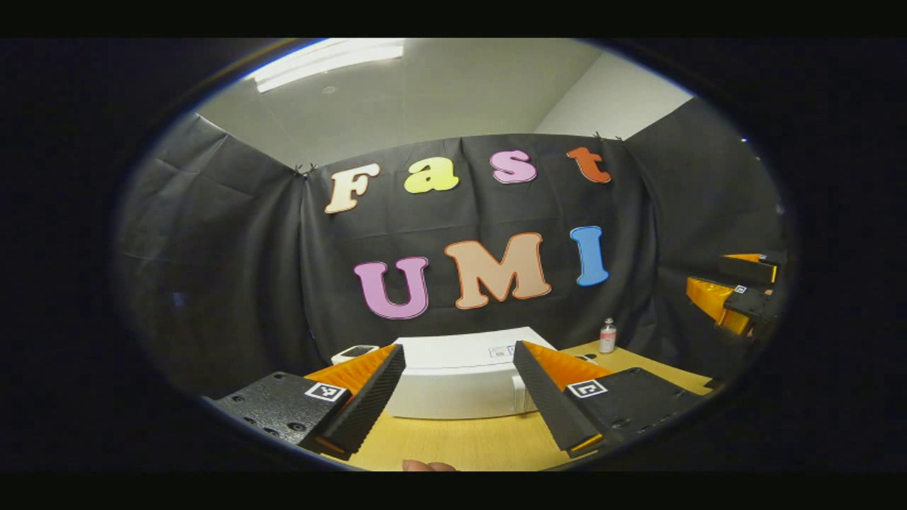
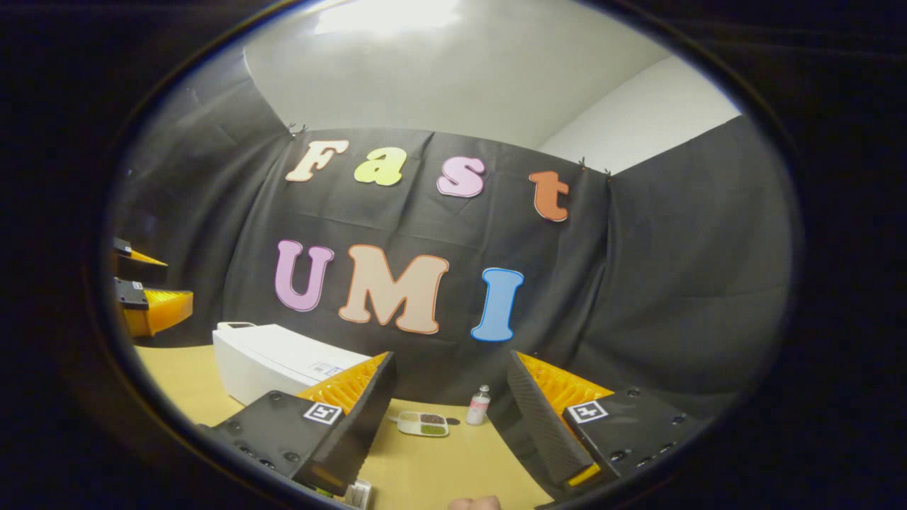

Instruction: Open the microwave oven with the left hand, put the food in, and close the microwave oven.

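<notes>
one small bottle [image 2: 479, 405] beside food tray [image 2: 423, 423]

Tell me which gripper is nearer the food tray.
Right. The right gripper hangs open just short of the food tray; the left gripper faces the microwave, farther left.

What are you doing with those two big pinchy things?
A person holds a gripper in each hand over a wooden table. Both the left gripper and the right gripper are open and hold nothing. The left one points at the white microwave, whose door looks closed. The food tray sits on the table beside a small bottle, ahead of the right gripper.
</notes>
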{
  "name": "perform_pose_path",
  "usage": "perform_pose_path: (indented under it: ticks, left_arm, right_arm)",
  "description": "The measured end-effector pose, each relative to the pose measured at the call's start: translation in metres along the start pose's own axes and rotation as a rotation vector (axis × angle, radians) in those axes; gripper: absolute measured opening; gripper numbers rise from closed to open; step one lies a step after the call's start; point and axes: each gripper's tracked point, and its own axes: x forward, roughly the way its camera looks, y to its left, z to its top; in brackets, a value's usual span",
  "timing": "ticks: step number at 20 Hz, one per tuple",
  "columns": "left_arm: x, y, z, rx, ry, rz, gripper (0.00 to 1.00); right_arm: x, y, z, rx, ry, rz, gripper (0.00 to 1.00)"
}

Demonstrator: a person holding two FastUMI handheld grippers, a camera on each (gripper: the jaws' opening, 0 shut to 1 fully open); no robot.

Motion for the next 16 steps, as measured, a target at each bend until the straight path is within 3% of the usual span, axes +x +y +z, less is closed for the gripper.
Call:
perform_pose_path:
  ticks: [7, 16]
  left_arm:
    - [0.013, -0.007, -0.013, -0.008, 0.012, -0.016, 1.0]
    - [0.072, -0.053, -0.095, 0.003, 0.042, -0.128, 0.97]
  right_arm:
    - [0.005, -0.001, 0.001, -0.001, -0.004, -0.003, 0.97]
    - [-0.003, -0.023, -0.01, -0.067, 0.031, -0.026, 0.97]
